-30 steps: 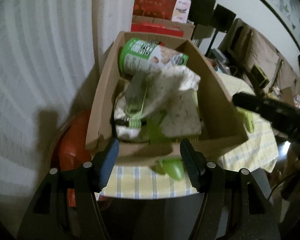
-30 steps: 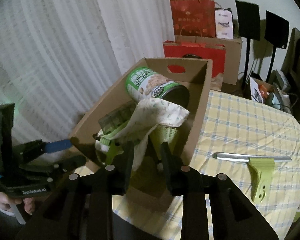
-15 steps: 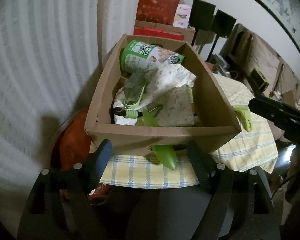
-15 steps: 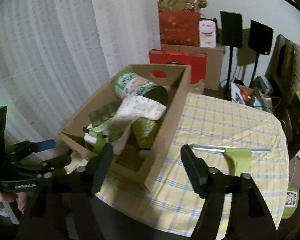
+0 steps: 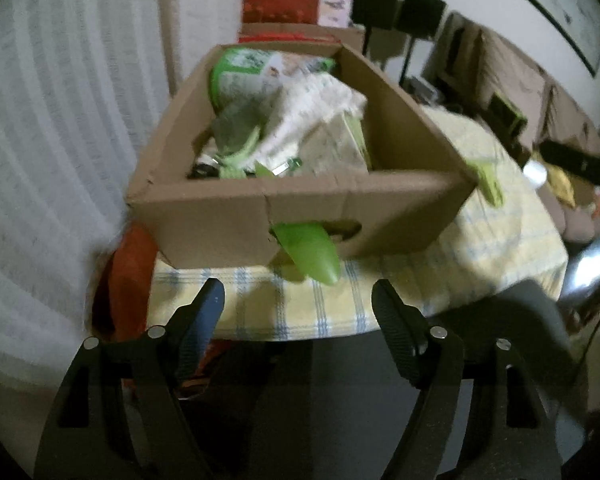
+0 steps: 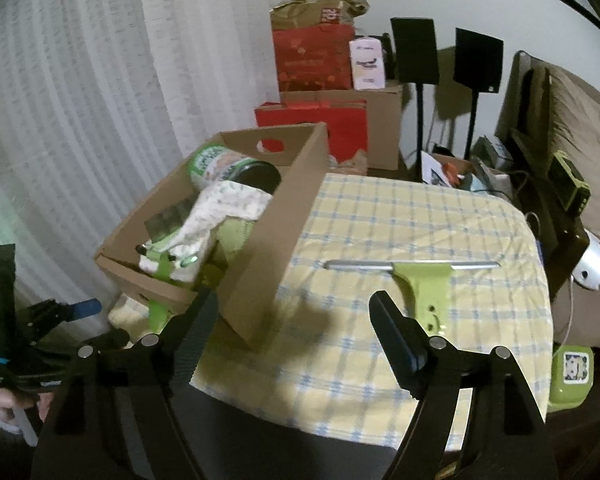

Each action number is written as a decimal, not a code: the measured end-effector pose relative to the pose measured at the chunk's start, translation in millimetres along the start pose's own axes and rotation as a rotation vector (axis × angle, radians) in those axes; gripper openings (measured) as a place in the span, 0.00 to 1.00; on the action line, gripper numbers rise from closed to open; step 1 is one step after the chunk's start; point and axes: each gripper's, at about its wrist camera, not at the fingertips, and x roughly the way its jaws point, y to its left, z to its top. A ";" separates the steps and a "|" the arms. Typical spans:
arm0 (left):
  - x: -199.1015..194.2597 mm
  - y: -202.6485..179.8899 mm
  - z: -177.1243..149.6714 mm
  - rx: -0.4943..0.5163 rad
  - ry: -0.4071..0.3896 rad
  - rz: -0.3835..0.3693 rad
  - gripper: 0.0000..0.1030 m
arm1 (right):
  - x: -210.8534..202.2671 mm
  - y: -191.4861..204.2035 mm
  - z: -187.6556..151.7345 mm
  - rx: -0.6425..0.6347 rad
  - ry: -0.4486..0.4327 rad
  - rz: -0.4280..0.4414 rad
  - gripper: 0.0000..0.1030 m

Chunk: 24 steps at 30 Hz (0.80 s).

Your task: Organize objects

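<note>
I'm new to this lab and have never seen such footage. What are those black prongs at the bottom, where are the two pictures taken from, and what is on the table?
No robot here: a person carries a hand-held two-finger gripper in each hand, and each has a wide-angle camera looking along its fingers. The black prongs are those fingers.

One picture is from the left gripper. It faces the short end of a cardboard box on a yellow checked tablecloth. Its jaws are closing with nothing between them.

The other is from the right gripper, which also sees the left one at its lower left. Its jaws are opening and hold nothing.

In the box lie a green-labelled can on its side, a patterned cloth and green items; a green handle pokes out through the box's hand hole. A green-handled squeegee lies on the tablecloth beside the box.
</note>
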 end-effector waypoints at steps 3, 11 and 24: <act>12.0 -0.7 -5.3 0.023 0.021 -0.008 0.61 | -3.3 -7.3 -6.2 0.014 0.006 0.000 0.77; 36.6 8.0 -9.5 0.010 0.070 -0.025 0.21 | -8.1 -20.1 -13.1 0.047 0.008 0.000 0.77; 45.3 0.2 -2.7 -0.045 0.103 -0.189 0.02 | -1.3 -30.0 -21.4 0.079 0.036 0.000 0.77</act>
